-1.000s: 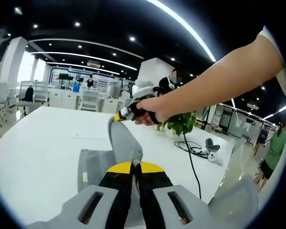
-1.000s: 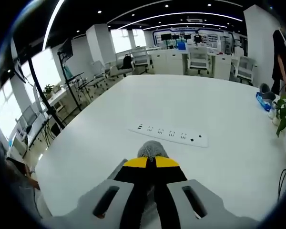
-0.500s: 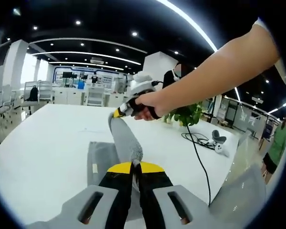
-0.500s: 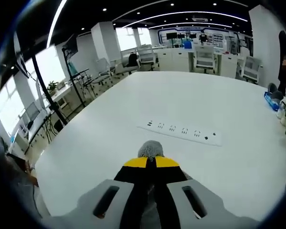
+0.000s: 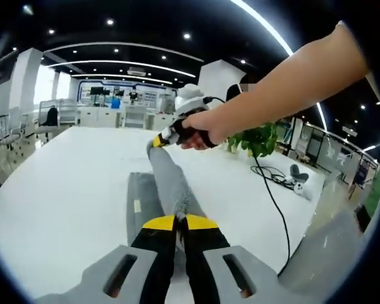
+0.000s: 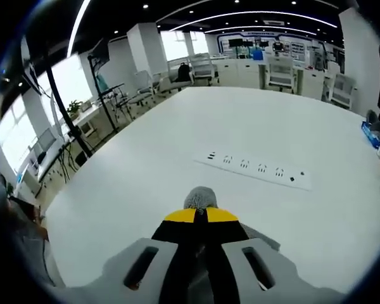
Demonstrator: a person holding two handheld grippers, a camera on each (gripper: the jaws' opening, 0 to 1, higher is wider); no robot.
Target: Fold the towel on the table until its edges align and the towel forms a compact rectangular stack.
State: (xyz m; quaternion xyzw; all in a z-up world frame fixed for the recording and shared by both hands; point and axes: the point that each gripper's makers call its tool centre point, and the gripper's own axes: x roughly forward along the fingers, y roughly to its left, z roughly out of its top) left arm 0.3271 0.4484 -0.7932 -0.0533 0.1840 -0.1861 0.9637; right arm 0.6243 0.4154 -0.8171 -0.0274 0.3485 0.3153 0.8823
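Right now the grey towel (image 5: 168,183) is stretched between the two grippers above the white tabletop (image 5: 63,196). In the left gripper view, the left gripper (image 5: 179,221) has its yellow-tipped jaws clenched on one end of the cloth, which bunches up just ahead of the tips. From there the towel runs straight away as a taut ridge to the right gripper (image 5: 159,140), held in a person's hand (image 5: 199,126) at the far end; its jaws are pinched on the other end of the cloth. The rest of the towel lies flat on the tabletop below and left of that ridge, with a small pale label (image 5: 137,206) showing on it. Off to the right of the jaws, a black cable (image 5: 275,209) trails across the tabletop, and a potted plant (image 5: 261,138) stands beyond it.

In the right gripper view, the right gripper (image 6: 199,215) is clamped shut on a rounded grey tuft of towel (image 6: 199,197) poking out just past the yellow tips. Well ahead of the jaws and a little to the right, a white power strip (image 6: 259,170) lies flat on the tabletop (image 6: 145,158), apart from the cloth.
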